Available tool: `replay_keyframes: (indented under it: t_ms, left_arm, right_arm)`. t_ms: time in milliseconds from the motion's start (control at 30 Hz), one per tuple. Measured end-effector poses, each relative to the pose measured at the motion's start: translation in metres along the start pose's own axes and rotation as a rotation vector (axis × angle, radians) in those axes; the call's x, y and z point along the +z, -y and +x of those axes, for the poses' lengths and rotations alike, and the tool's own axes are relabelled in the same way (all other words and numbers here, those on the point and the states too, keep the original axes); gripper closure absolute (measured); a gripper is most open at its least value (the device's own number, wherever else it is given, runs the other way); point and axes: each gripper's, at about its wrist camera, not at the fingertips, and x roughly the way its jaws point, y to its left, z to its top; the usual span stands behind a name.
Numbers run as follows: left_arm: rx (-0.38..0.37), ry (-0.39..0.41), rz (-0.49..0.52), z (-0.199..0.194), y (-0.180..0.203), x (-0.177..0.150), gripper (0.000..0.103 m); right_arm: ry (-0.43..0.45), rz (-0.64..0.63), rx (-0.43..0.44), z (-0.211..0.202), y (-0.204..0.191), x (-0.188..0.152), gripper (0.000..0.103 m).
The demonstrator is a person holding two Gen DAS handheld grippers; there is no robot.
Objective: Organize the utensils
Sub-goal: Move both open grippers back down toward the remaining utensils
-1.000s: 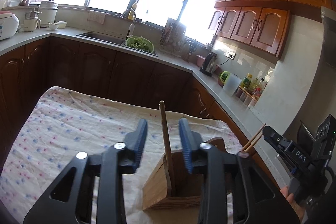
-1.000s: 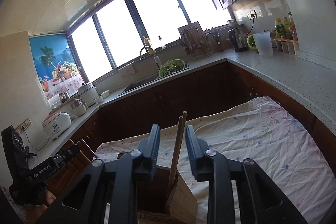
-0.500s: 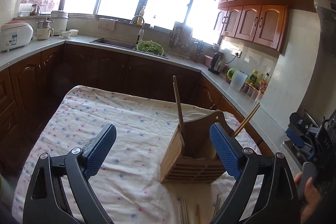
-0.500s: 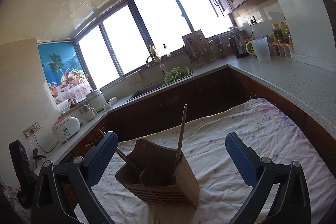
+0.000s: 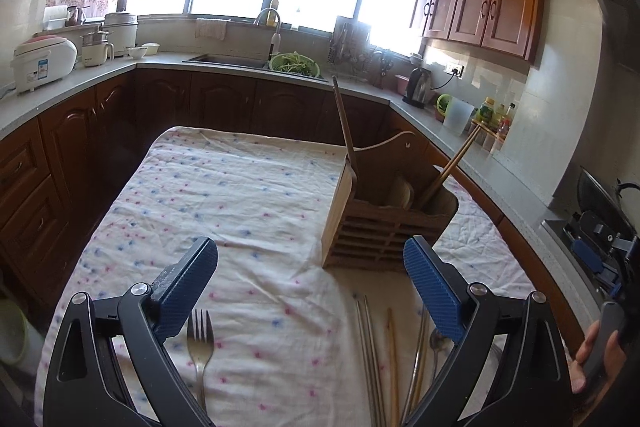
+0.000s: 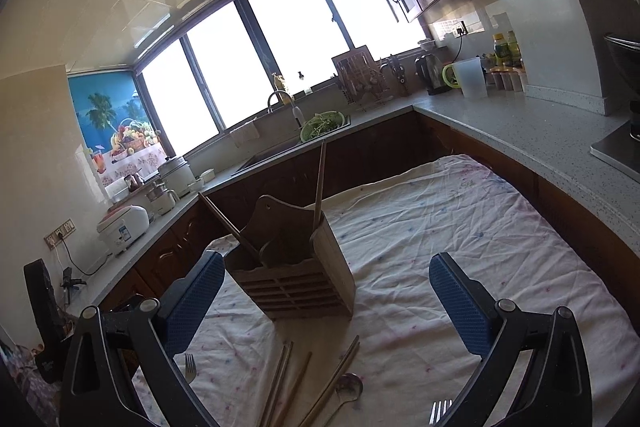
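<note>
A wooden utensil holder point(image 5: 384, 223) point(image 6: 292, 275) stands on the spotted cloth point(image 5: 240, 195). One wooden chopstick point(image 5: 345, 131) point(image 6: 320, 183) leans in its one end, and another chopstick point(image 5: 456, 163) point(image 6: 228, 223) slants out of the other. My left gripper point(image 5: 308, 259) is open and empty, hanging short of the holder. My right gripper point(image 6: 326, 267) is also wide open and empty, facing the holder from the other side. On the cloth below lie a fork point(image 5: 199, 347) point(image 6: 190, 367), metal chopsticks point(image 5: 370, 359) point(image 6: 280, 379), a wooden chopstick point(image 5: 394, 367), a spoon point(image 5: 436, 343) point(image 6: 348, 387) and a second fork point(image 6: 440, 409).
Dark cabinets and a grey counter point(image 5: 100, 75) wrap around the table on three sides. A sink with a green colander point(image 5: 294, 65), a rice cooker point(image 5: 40, 63) and a kettle point(image 5: 418, 87) sit on it. A hand point(image 5: 592, 351) shows at the right edge.
Both grippers' jaws stood narrow around chopsticks in the holder; they have opened wide and drawn back. The chopsticks stay in the holder, and loose utensils on the cloth have come into view.
</note>
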Motion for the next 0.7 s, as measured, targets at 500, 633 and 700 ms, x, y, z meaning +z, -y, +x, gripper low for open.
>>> replay_keyframes:
  t_ms: [500,633,700]
  left_arm:
    - [0.011,-0.133,0.016,0.004,-0.003,-0.053,0.007]
    - [0.016,-0.158,0.028,0.010,-0.001,-0.059,0.007]
    - [0.021,-0.175,0.042,0.014,0.002,-0.061,0.007]
  right_arm:
    - [-0.114,-0.006,-0.040,-0.014,0.012,-0.055,0.000]
    - [-0.139,0.006,-0.052,-0.010,0.017,-0.065,0.000]
    - [-0.149,0.011,-0.058,-0.008,0.019,-0.067,0.000]
